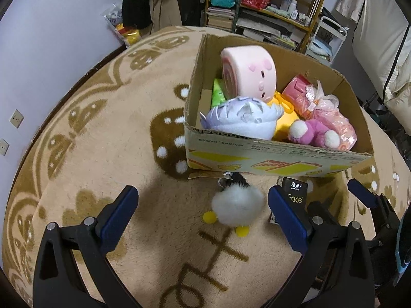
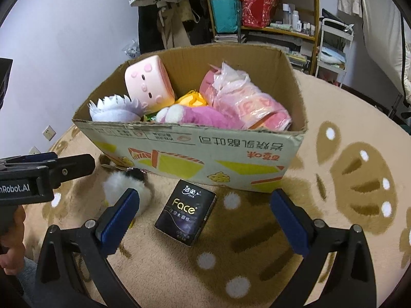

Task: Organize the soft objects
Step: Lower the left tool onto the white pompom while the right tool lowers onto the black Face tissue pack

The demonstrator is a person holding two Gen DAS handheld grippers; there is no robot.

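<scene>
**Two items on the carpet in front of the filled box**

Left wrist view. The left gripper (image 1: 203, 214) is seen at the bottom of the frame with its blue-padded jaws wide apart and nothing between them. Just ahead of the gap, slightly right of centre, a white fluffy toy (image 1: 237, 205) with yellow feet lies on the beige patterned carpet (image 1: 115, 141), its black keychain end touching the foot of the cardboard box (image 1: 269, 159). The box fills the upper right of the frame and holds a pink roll-shaped plush (image 1: 248, 74), a pale lavender plush (image 1: 241, 120), a magenta plush with white paws (image 1: 313, 133) and pink tissue packs in plastic wrap (image 1: 328, 115). A black tissue pack (image 1: 295, 191) is partly hidden behind the right pad. The right gripper (image 1: 364, 195) enters at the right edge.

Right wrist view. The right gripper (image 2: 204, 215) is seen with its jaws wide apart; the black tissue pack (image 2: 186, 211), printed "Face", lies flat on the carpet (image 2: 346, 179) between them, untouched and just in front of the cardboard box (image 2: 205, 154). The white fluffy toy (image 2: 120, 184) sits at lower left, partly behind the left pad. The left gripper (image 2: 51, 172) reaches in from the left edge; how its jaws stand cannot be told here. A shelving unit (image 2: 269, 12) stands at the top of the frame.
</scene>
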